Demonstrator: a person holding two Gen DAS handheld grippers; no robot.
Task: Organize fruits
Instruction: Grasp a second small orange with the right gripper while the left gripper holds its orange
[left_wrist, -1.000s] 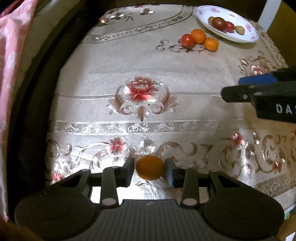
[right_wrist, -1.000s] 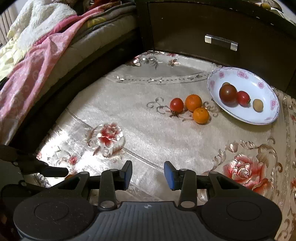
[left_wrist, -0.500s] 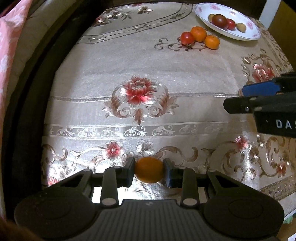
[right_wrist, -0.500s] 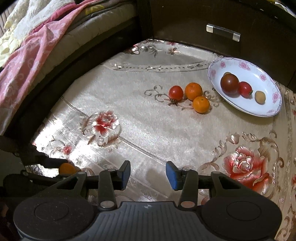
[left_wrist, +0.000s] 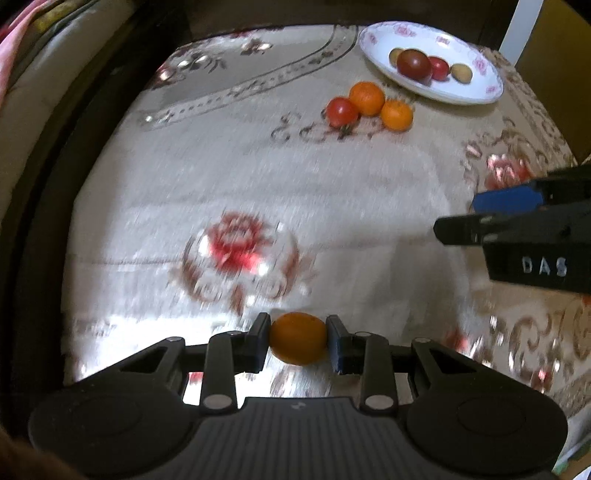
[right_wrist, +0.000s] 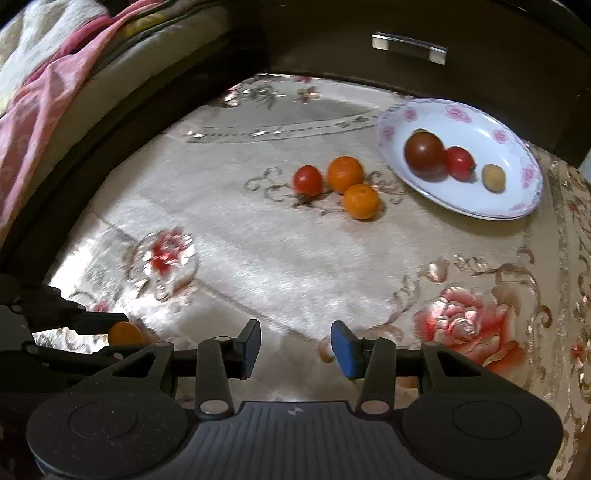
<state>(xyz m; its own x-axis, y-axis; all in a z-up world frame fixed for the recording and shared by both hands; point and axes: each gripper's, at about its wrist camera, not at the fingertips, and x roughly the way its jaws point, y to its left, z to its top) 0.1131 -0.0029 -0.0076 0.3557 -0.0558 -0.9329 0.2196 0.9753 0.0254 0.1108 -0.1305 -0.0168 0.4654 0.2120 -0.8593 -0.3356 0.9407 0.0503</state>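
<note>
A small round orange fruit (left_wrist: 297, 338) is gripped between the black pads of the left gripper (left_wrist: 297, 341), above the floral beige tablecloth (left_wrist: 332, 206); from the right wrist only its edge (right_wrist: 125, 333) is glimpsed. A dark wooden drawer with a metal handle (right_wrist: 409, 48) and a pink blanket (right_wrist: 44, 92) are shown only by the right wrist view. The right gripper (right_wrist: 295, 349) is angled steeply down, its blue-padded jaws apart and empty. A white flower-patterned plate (right_wrist: 517, 206) of fruit lies far off, a red tomato (right_wrist: 307, 180) and two oranges (right_wrist: 345, 174) beside it.
</note>
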